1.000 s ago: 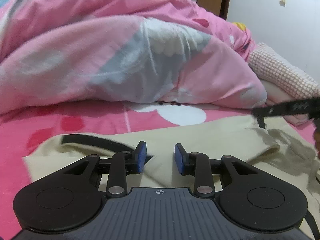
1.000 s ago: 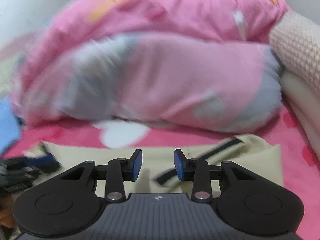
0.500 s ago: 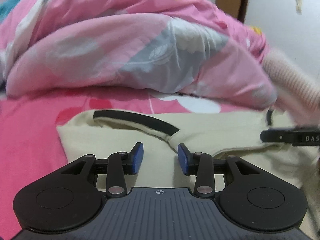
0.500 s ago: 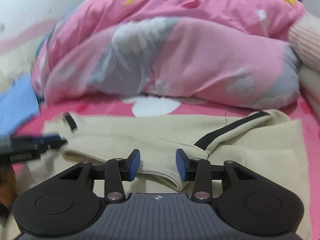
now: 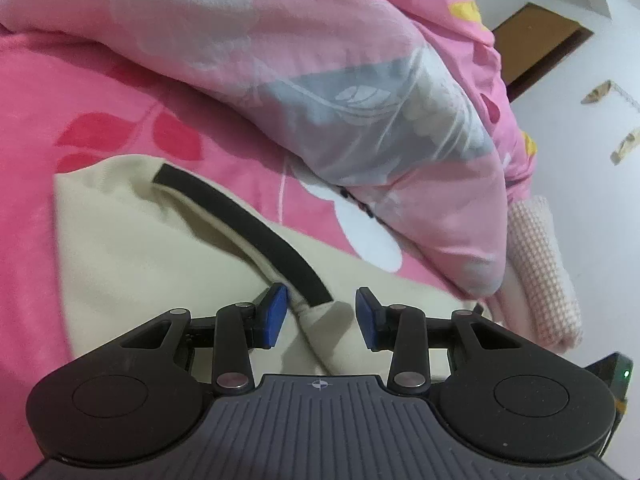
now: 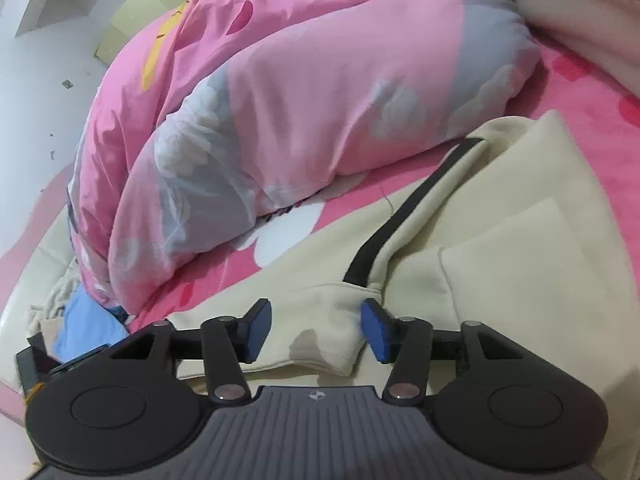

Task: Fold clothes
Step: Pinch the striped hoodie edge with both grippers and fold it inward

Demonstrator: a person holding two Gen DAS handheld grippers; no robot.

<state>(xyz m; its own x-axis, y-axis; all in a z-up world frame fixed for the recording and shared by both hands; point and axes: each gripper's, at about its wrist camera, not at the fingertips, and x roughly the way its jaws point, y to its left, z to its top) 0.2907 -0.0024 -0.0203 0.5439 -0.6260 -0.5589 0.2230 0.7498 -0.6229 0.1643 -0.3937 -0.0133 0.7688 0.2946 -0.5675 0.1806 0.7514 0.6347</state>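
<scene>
1. Both jaws stand wide open, nothing held. Your left gripper (image 5: 321,318) has its blue pads (image 5: 273,316) on either side of a raised fold of the garment (image 5: 132,248), apart from the cloth.
2. Your right gripper (image 6: 316,330) matches it: pads (image 6: 376,330) spread, a cuffed edge of the garment (image 6: 520,264) between them, not pinched.
3. Garment: cream, lying on the pink sheet (image 5: 32,92), just in front of the duvet (image 5: 280,60). Landmark is the duvet, a pink and grey heap at the back of both views.
4. Left view: a black stripe (image 5: 244,224) runs along a fold, from the garment's far corner near the duvet down to the left gripper's gap.
5. Right view: a black stripe (image 6: 404,212) runs from under the duvet's near edge down toward the right pad, ending at the cuff.
6. Right view: a flat folded layer of the garment lies right of the stripe, away from the duvet.
7. A waffle-weave blanket (image 5: 540,264) sits against the duvet's right end in the left view.
8. A blue cloth (image 6: 80,328) lies below the duvet's left end in the right view; what it is you cannot tell.
</scene>
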